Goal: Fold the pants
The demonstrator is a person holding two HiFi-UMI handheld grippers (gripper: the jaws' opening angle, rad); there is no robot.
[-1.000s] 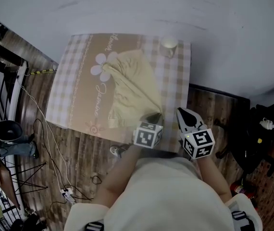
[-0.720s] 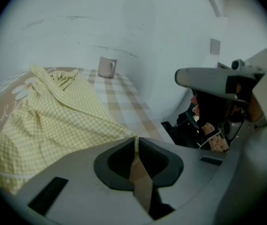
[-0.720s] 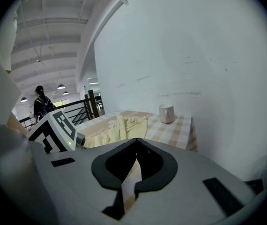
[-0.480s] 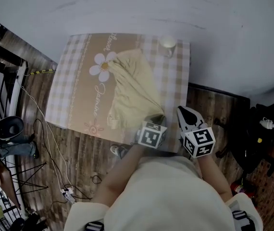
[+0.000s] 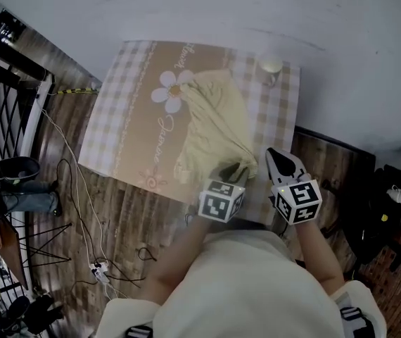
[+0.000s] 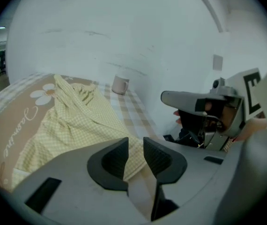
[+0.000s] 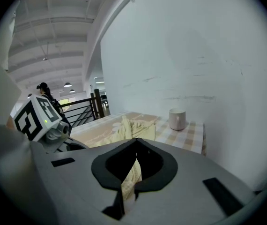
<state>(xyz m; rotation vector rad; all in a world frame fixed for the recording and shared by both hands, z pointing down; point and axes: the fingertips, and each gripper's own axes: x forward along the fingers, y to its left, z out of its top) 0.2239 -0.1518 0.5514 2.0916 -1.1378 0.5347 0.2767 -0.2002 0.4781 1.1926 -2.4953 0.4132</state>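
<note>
My left gripper's (image 6: 135, 145) jaws have just been opening and now stand apart, with the near corner of the yellow pants (image 5: 213, 125) lying loose between them on the tablecloth (image 5: 119, 122), while my right gripper (image 7: 136, 143) is closed up just beside it, so I guess I'm regripping next.

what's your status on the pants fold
Left gripper just opening, pants corner between jaws, not pinched. Right gripper shut, off the pants. Pants rumpled on tablecloth. Mug far corner, clear.

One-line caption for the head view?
Yellow checked pants lie bunched on a flower-print tablecloth, white mug at the far corner.
</note>
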